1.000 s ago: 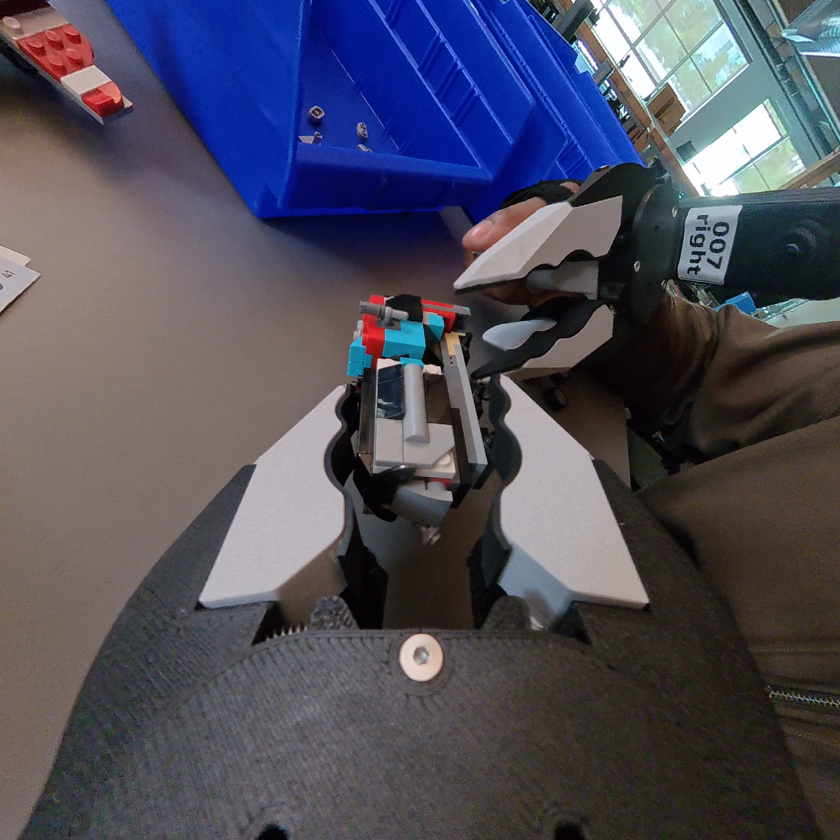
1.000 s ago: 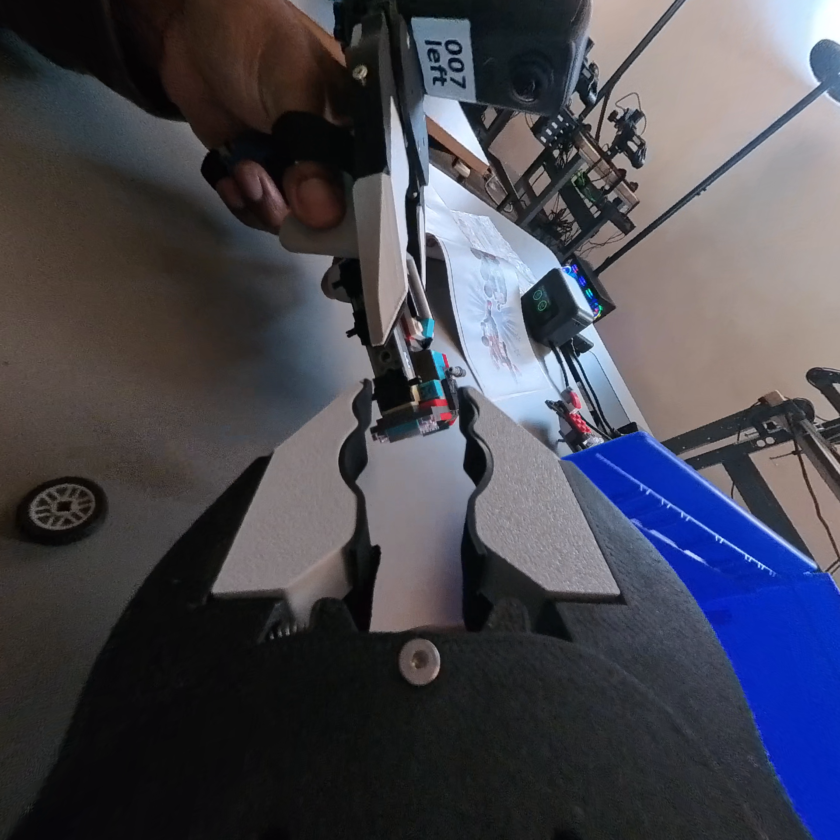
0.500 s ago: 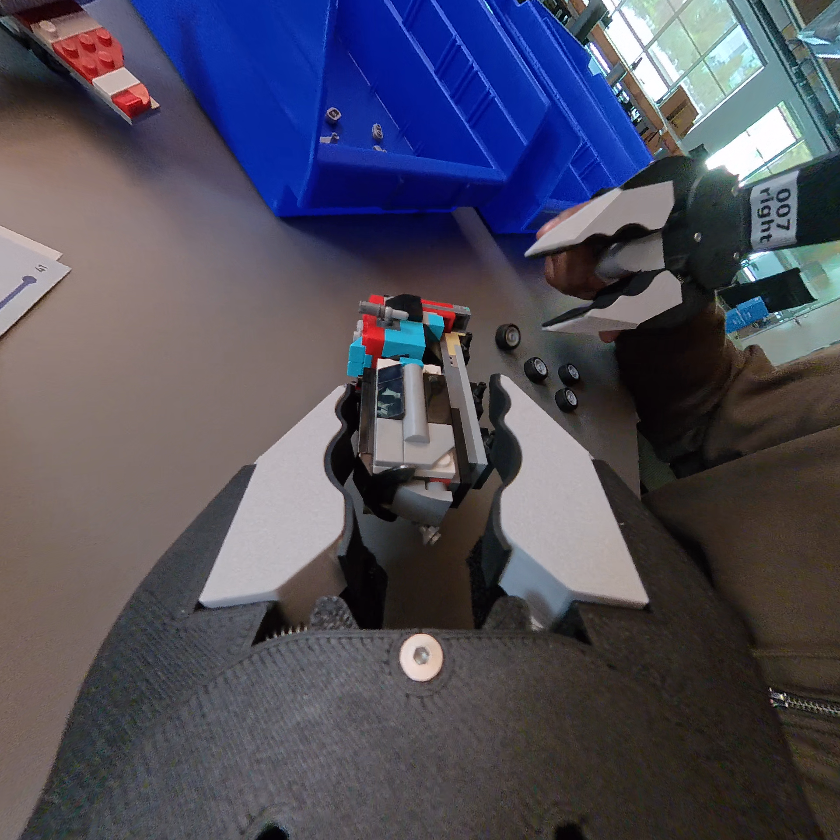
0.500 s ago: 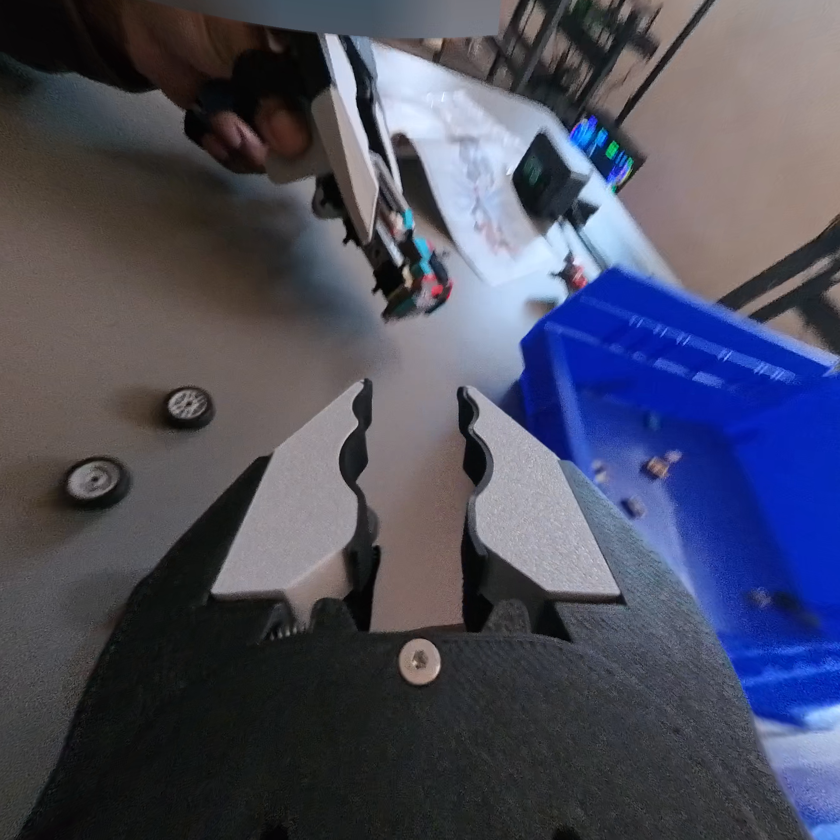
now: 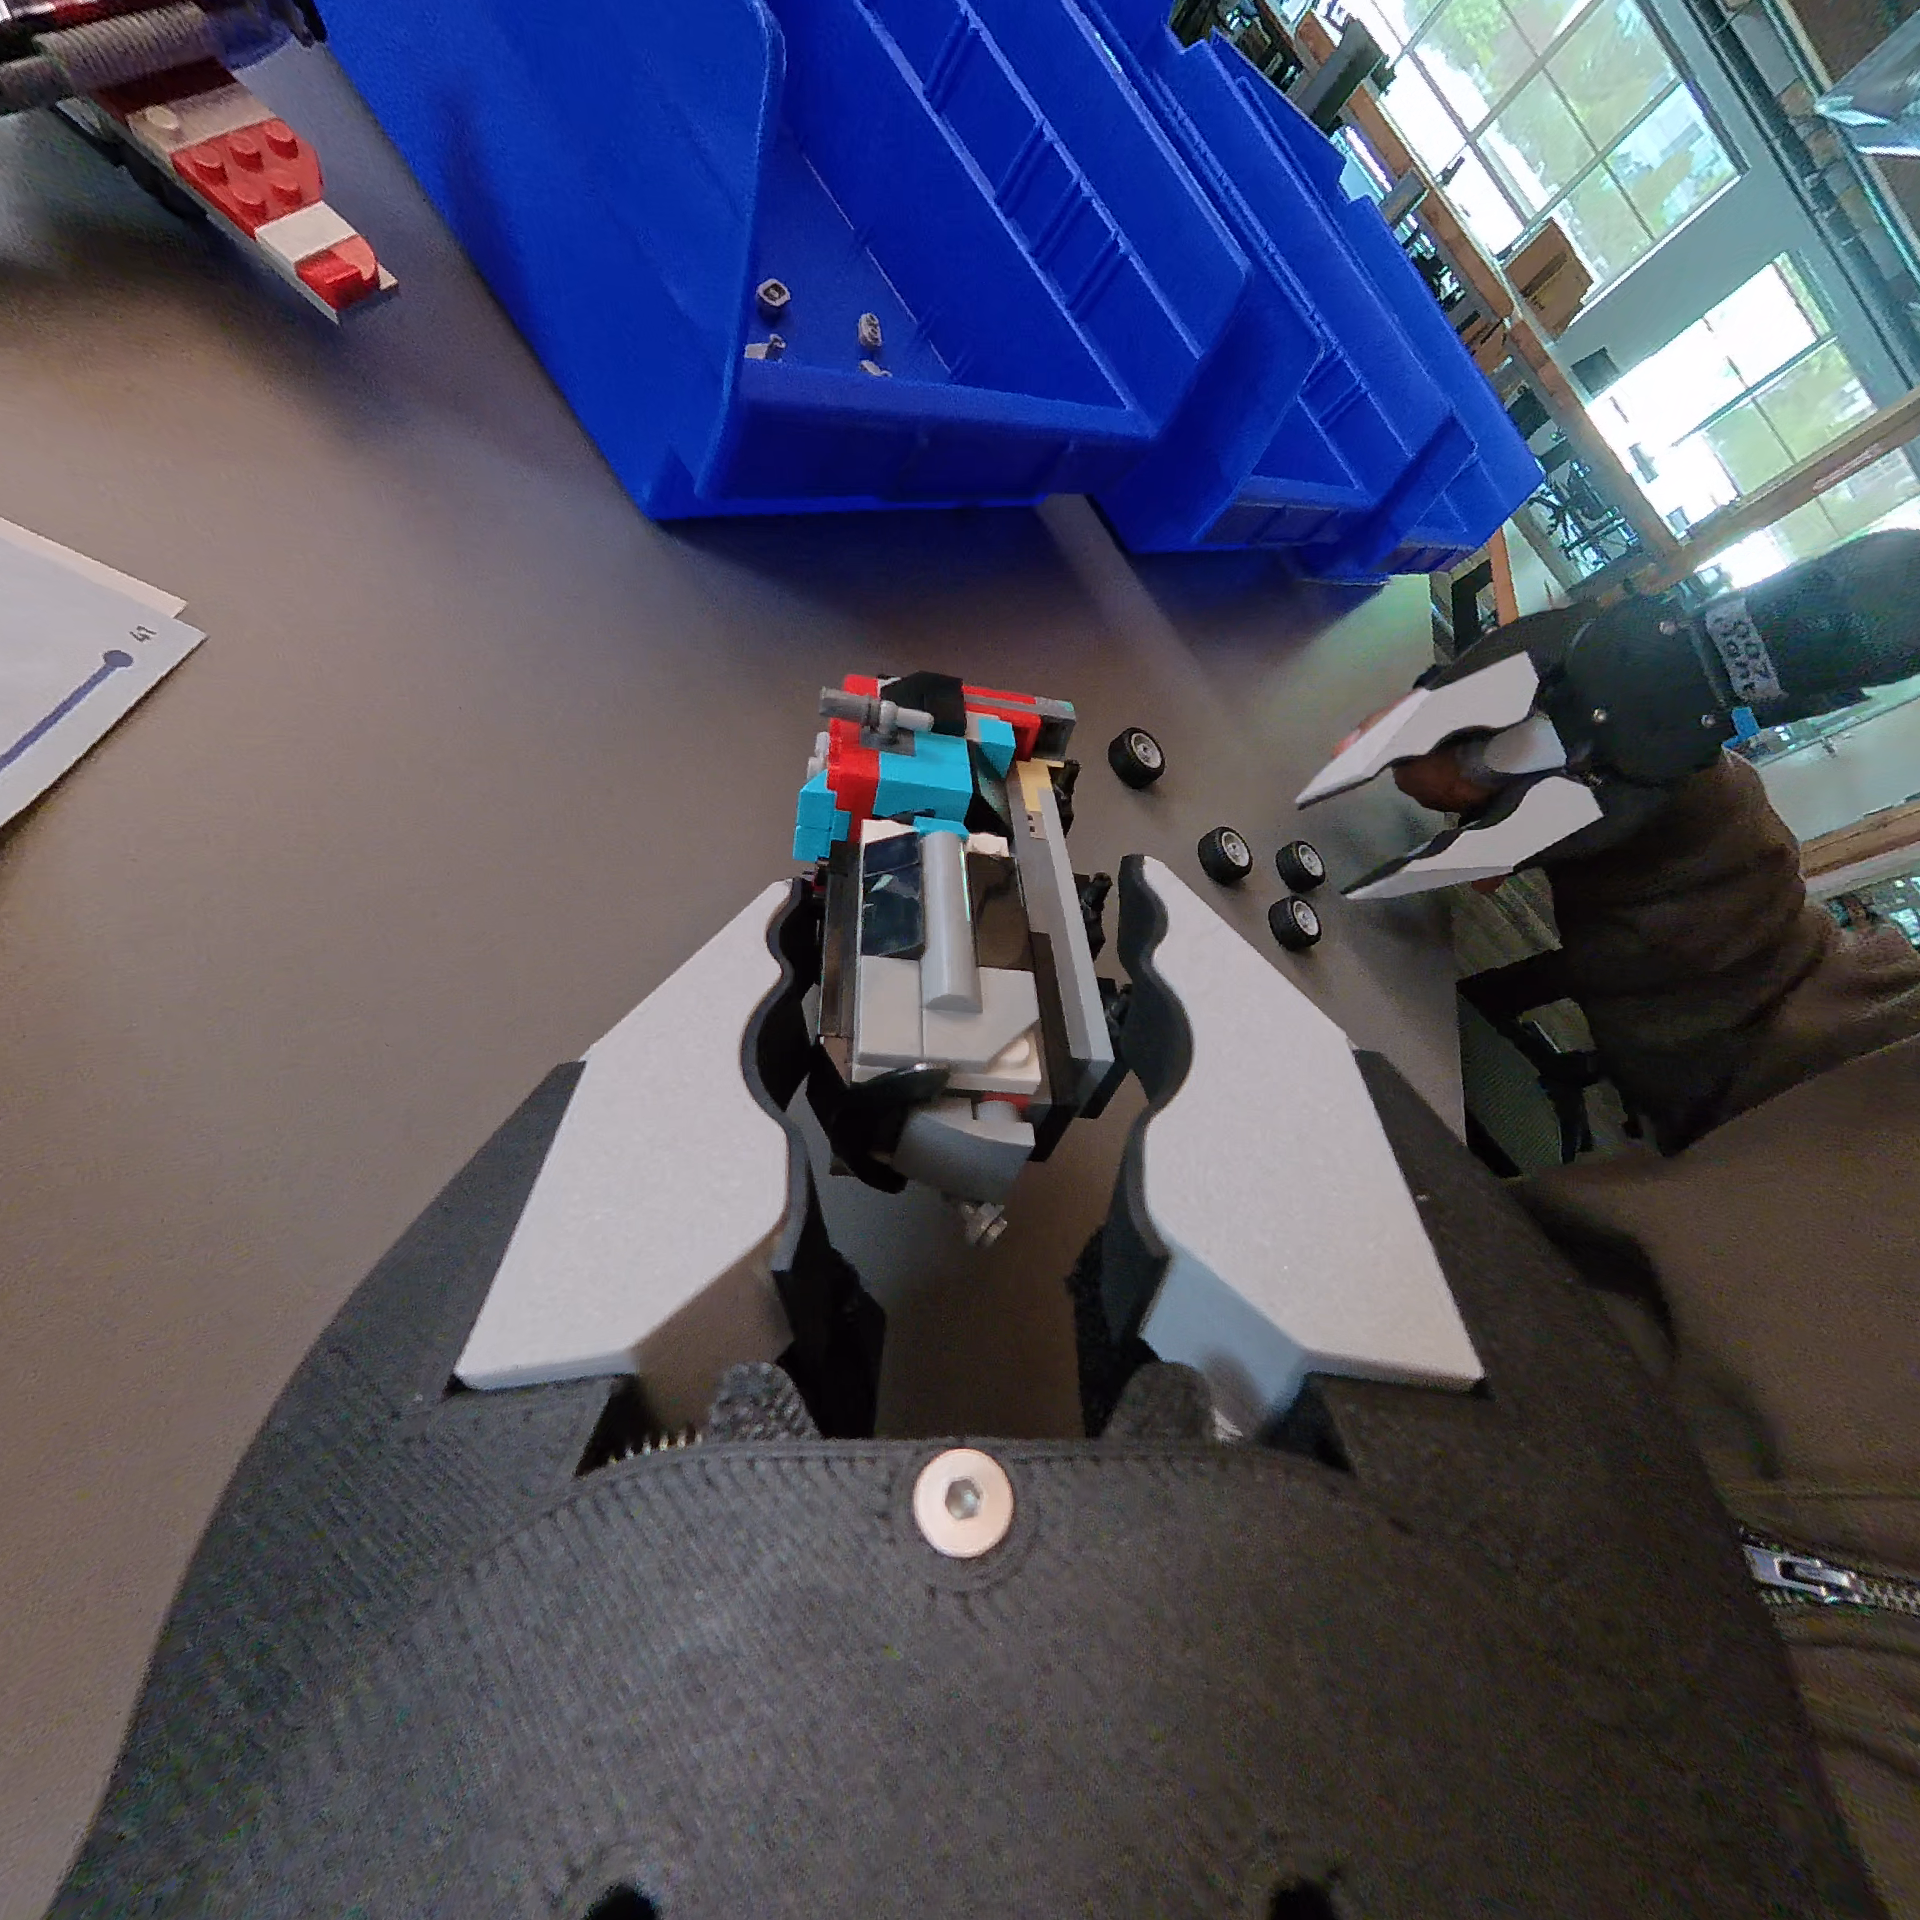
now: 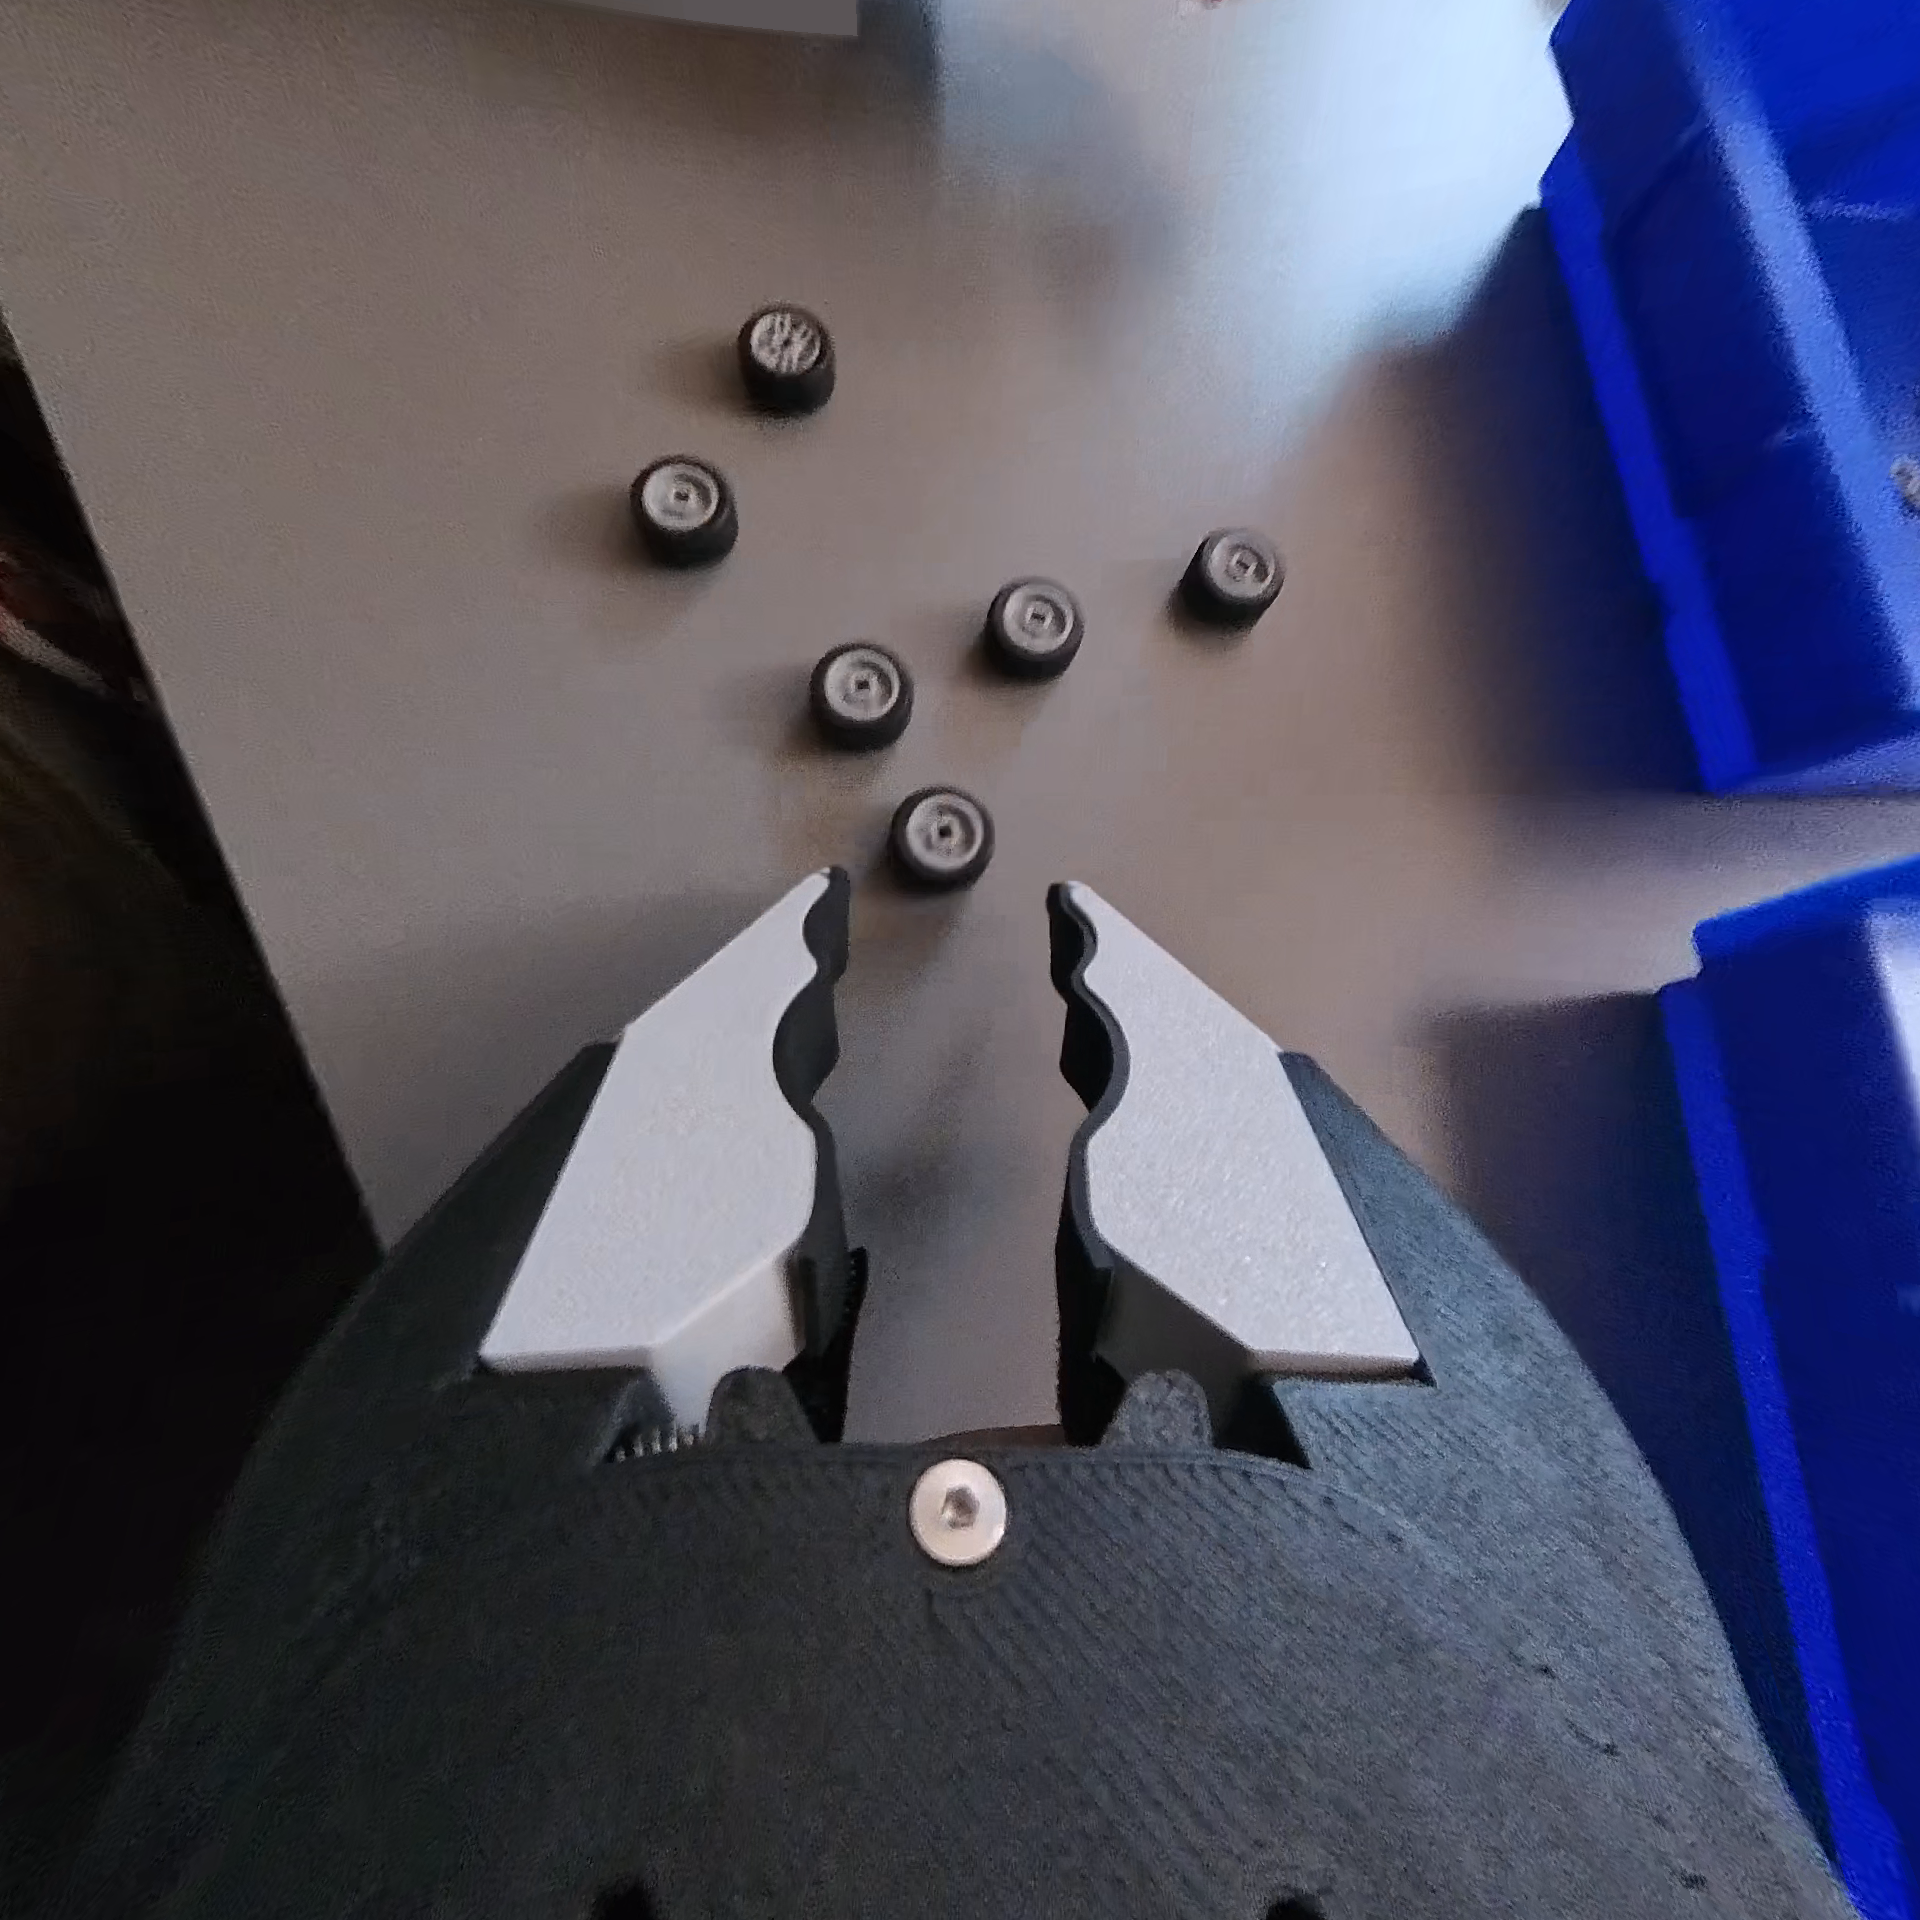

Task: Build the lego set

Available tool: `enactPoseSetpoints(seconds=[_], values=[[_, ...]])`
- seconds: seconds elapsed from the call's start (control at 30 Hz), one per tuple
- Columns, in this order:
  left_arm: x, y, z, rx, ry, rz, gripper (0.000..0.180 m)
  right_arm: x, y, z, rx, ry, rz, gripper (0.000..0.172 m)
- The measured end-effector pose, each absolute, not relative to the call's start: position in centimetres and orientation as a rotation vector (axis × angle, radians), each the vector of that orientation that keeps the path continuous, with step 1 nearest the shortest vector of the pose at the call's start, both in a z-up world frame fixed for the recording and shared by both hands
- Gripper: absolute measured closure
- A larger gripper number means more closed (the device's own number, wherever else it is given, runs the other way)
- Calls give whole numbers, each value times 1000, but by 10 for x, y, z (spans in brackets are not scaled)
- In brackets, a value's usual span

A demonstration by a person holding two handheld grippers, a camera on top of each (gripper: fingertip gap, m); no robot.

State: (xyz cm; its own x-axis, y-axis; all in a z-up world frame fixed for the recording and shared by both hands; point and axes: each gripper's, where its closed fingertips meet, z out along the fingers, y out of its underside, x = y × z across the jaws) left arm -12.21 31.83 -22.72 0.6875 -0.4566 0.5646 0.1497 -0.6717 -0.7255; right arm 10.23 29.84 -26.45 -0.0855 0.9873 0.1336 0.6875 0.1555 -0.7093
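My left gripper [image 5: 961, 883] is shut on a brick-built vehicle [image 5: 951, 904] of grey, black, red and turquoise bricks. It holds the vehicle above the grey table [image 5: 416, 831], both pads pressed on its sides. My right gripper [image 6: 948, 883] is open and empty, pointing down at the table. Several small black wheels with grey hubs lie in front of it. The nearest wheel [image 6: 940, 836] lies just beyond the fingertips, untouched. The right gripper also shows in the left wrist view [image 5: 1340, 842], open beside some of the wheels [image 5: 1226, 854].
Blue bins [image 5: 935, 260] stand at the far side of the table; they also show in the right wrist view [image 6: 1766, 416]. A red and white brick piece [image 5: 260, 187] and a paper sheet [image 5: 62, 665] lie to the left. A person's sleeve [image 5: 1683, 935] is at right. The gap from one gripper's tips to the other's is roughly 25 cm.
My right gripper moved away from the vehicle's front end and swung down over the loose wheels, still open. The left gripper kept its hold on the vehicle.
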Motion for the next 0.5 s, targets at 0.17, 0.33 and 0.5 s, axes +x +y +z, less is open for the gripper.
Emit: enactPoseSetpoints(seconds=[0.17, 0.33, 0.5], values=[[-122, 319, -228, -2100, 235, -976, 120, 108, 296, -273, -1610, -1806, 594, 145], [-124, 320, -229, -2099, 224, -980, 120, 86, 296, -275, -1576, -1818, 547, 170], [-126, 321, -229, -2097, 216, -985, 120, 51, 301, -275, -1550, -1831, 532, 170]])
